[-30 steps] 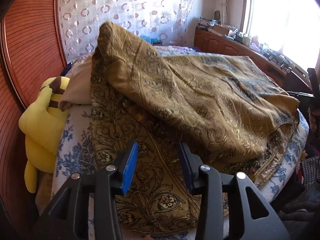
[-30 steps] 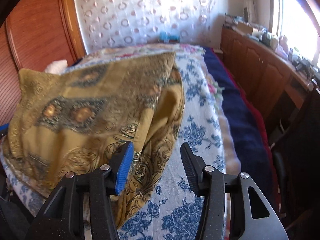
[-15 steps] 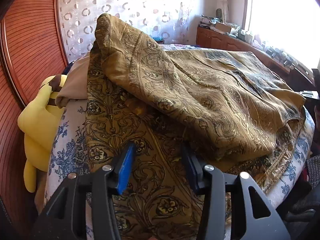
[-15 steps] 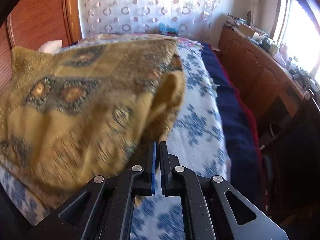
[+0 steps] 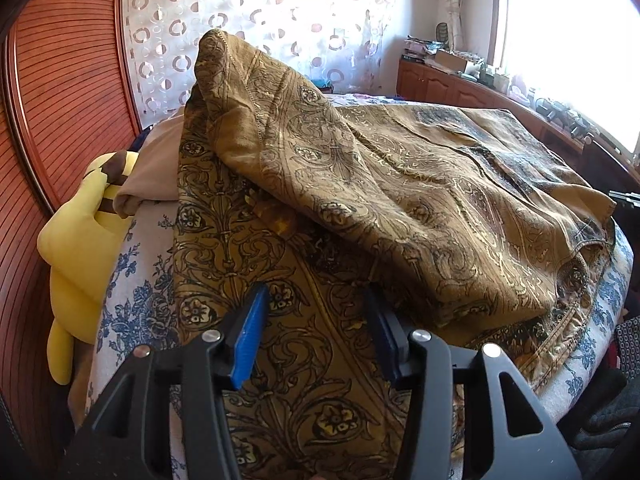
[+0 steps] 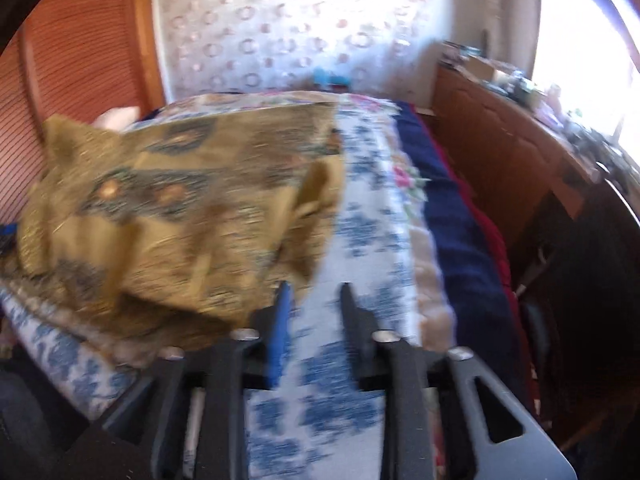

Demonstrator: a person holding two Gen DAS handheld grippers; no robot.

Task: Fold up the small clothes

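Two claws in play, and both are spread apart with nothing between their fingers. Left claw [image 5: 316,320] hangs low over the golden patterned cloth [image 5: 400,184], its blue-padded fingers [image 5: 250,336] parted above the flat bottom layer of the fabric, just short of the folded-over upper layer. That cloth is sprawled across the bed [image 5: 132,280], which wears a white sheet with blue flowers; one corner of the fabric peaks upward near the wooden headboard [image 5: 60,100], and the rest drapes in a thick fold toward the window side. Off to the left, a yellow plush toy [image 5: 80,248] is wedged between bed and headboard, with a beige pillow [image 5: 156,176] just beside it, partly tucked under the cloth's edge. Over in the right wrist view, everything is smeared with motion blur, but the right claw [image 6: 314,300] clearly shows a gap between its fingers, hovering above bare floral sheet [image 6: 360,240] right at the cloth's near edge [image 6: 180,216]. Its blue-padded left finger sits close against that hem; whether it touches, I can't tell. A dark blue blanket [image 6: 452,224] runs along the bed's far side, next to a wooden cabinet [image 6: 500,148]. Spotted curtain [image 5: 260,20] behind it all.
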